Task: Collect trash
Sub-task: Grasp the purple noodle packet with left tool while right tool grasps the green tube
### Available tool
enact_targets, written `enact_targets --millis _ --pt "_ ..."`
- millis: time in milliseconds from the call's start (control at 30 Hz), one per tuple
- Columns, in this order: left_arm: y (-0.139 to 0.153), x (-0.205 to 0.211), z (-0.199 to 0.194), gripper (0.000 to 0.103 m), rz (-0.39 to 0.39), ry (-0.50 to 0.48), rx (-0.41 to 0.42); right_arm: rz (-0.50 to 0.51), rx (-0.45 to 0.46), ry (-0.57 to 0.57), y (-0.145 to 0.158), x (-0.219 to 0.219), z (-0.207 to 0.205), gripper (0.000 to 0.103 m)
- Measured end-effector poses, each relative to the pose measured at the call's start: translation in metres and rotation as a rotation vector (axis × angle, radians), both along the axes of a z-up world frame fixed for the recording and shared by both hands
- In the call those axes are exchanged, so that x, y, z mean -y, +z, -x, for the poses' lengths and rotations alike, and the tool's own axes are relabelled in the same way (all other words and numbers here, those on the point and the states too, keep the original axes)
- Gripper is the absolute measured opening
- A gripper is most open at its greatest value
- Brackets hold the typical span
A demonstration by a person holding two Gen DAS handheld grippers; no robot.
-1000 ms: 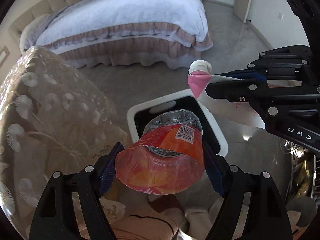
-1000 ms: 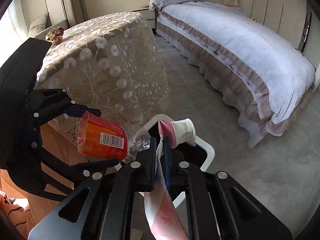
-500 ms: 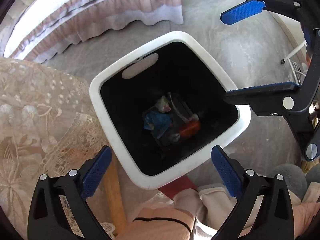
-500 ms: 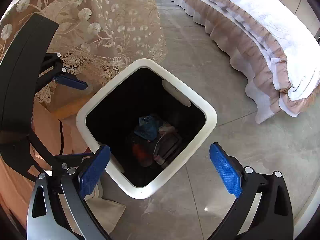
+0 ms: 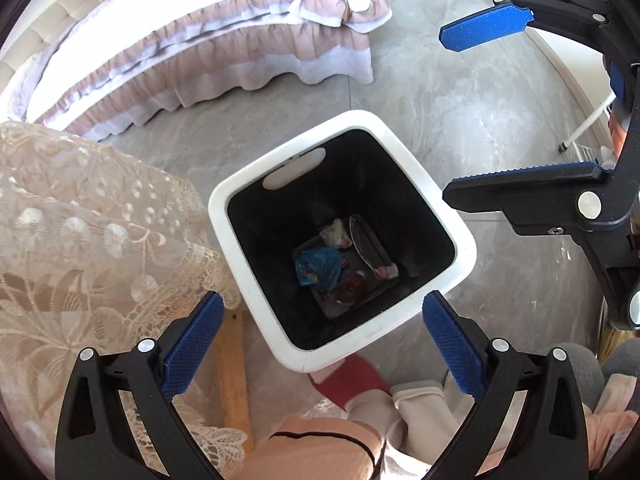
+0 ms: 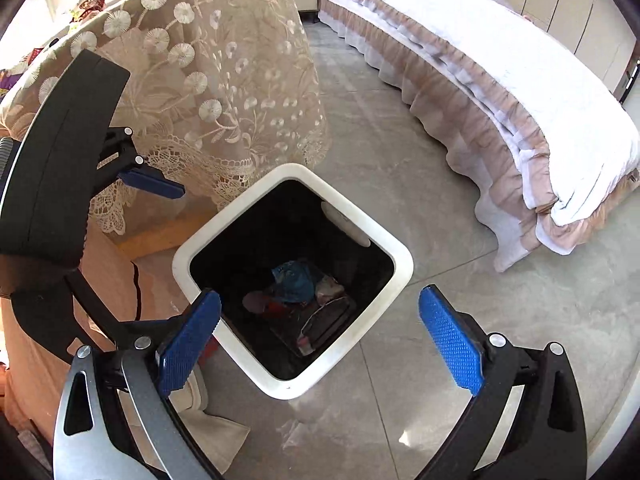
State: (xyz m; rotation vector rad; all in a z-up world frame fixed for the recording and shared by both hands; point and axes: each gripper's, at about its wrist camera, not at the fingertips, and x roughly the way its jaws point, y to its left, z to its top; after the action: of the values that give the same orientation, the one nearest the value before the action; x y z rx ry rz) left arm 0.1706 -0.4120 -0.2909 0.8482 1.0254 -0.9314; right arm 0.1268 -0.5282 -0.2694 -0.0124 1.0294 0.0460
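A white square trash bin (image 5: 256, 312) with a black inside stands on the floor; it also shows in the right wrist view (image 6: 402, 276). Trash lies at its bottom: a blue crumpled wrapper (image 5: 318, 266), the orange-labelled bottle (image 5: 350, 290) and pink-white paper (image 5: 336, 234). The blue wrapper also shows in the right wrist view (image 6: 294, 278). My left gripper (image 5: 320, 344) is open and empty above the bin's near rim. My right gripper (image 6: 320, 344) is open and empty above the bin, and also shows in the left wrist view (image 5: 504, 104).
A table under a lace cloth (image 5: 80, 240) stands left of the bin, with a wooden leg (image 5: 232, 376) close by. A bed with a frilled skirt (image 5: 208, 60) lies beyond. The person's legs and feet (image 5: 360, 392) are near the bin. Grey tiled floor (image 6: 460, 240) surrounds it.
Both grippers opened and dropped the bottle and the pink-white paper into the bin. Both now tilt down over the bin, and the views have shifted slightly since half a second ago.
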Motion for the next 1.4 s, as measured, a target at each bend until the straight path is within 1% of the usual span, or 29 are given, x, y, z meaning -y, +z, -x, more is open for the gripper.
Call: enact_targets --millis 100,200,300,400,467,567,667,767,900,1000,1067,1200,1300,1400 --pt "0.019 -0.006 0.004 0.098 0.036 0.008 0.027 0.012 0.047 -0.004 0.019 -0.003 0.006 0.099" --pt "0.04 -0.013 0.011 0.098 0.07 0.025 0.076 0.018 0.107 -0.014 0.041 -0.006 0.012 0.099" --pt "0.066 -0.023 0.017 0.098 0.11 0.062 0.134 0.01 0.174 -0.032 0.064 -0.009 0.02 0.099" --pt "0.093 -0.042 0.023 0.098 0.141 0.121 0.214 0.003 0.254 -0.039 0.089 -0.017 0.027 0.099" --pt "0.11 -0.057 0.023 0.098 0.161 0.174 0.253 -0.006 0.305 -0.035 0.105 -0.026 0.03 0.099" --pt "0.135 -0.088 0.023 0.098 0.218 0.266 0.304 -0.014 0.386 -0.004 0.129 -0.042 0.033 0.099" --pt "0.156 -0.125 0.022 0.098 0.264 0.37 0.365 -0.031 0.458 0.055 0.149 -0.064 0.031 0.099" --pt "0.17 -0.164 0.018 0.098 0.289 0.491 0.406 -0.067 0.512 0.127 0.163 -0.085 0.025 0.099" --pt "0.183 -0.207 0.018 0.098 0.326 0.618 0.438 -0.111 0.545 0.2 0.176 -0.115 0.008 0.099" --pt "0.189 -0.233 0.016 0.098 0.334 0.697 0.479 -0.157 0.552 0.253 0.182 -0.138 -0.006 0.099" --pt "0.191 -0.252 0.012 0.098 0.334 0.744 0.486 -0.17 0.549 0.294 0.185 -0.153 -0.016 0.099" --pt "0.192 -0.286 0.003 0.098 0.341 0.812 0.483 -0.15 0.539 0.36 0.186 -0.186 -0.031 0.099" --pt "0.19 -0.307 -0.003 0.098 0.33 0.863 0.492 -0.138 0.515 0.415 0.184 -0.207 -0.049 0.099" --pt "0.185 -0.332 -0.013 0.098 0.323 0.938 0.48 -0.118 0.494 0.469 0.181 -0.226 -0.066 0.099"
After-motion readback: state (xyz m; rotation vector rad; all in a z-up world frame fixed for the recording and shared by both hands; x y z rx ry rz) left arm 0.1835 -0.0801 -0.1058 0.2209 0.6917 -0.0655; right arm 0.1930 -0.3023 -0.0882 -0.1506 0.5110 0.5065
